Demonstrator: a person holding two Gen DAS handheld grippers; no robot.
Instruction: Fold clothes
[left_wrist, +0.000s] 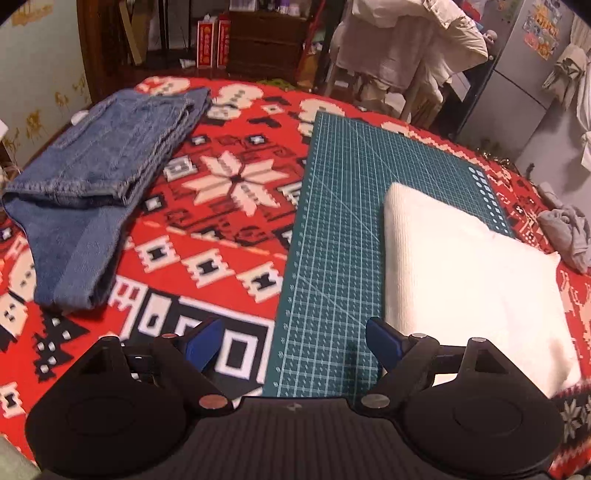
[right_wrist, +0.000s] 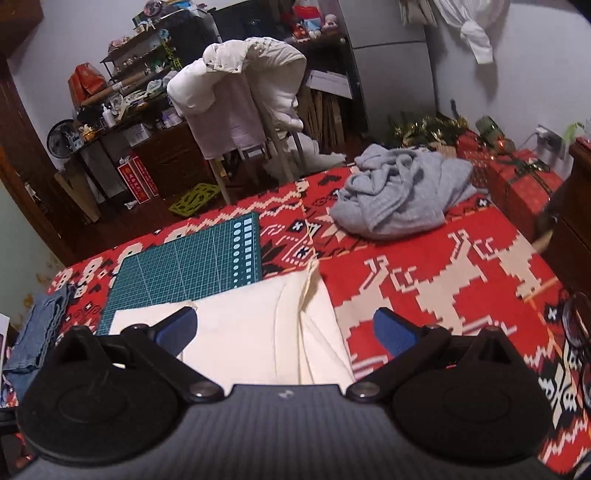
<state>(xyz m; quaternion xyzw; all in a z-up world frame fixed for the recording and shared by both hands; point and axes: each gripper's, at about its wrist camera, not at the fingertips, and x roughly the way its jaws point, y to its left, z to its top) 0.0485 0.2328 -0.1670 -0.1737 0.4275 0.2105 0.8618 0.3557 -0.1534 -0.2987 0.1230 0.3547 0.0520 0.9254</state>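
Note:
A cream garment (left_wrist: 469, 273) lies folded on the green cutting mat (left_wrist: 340, 229), at the right of the left wrist view. My left gripper (left_wrist: 293, 343) hovers open over the mat's near edge, just left of the cream garment, with nothing between its blue pads. In the right wrist view the same cream garment (right_wrist: 258, 328) lies under my right gripper (right_wrist: 284, 326), which is open and spans its near right part without holding it. Folded blue jeans (left_wrist: 92, 177) rest at the left. A crumpled grey garment (right_wrist: 402, 192) sits at the far right of the bed.
A red patterned blanket (left_wrist: 221, 206) covers the surface. Beyond the far edge stands a chair draped with white clothes (right_wrist: 240, 96), along with cluttered shelves (right_wrist: 125, 74). Red gift boxes (right_wrist: 517, 177) line the right side. Eyeglasses (right_wrist: 580, 332) lie at the right edge.

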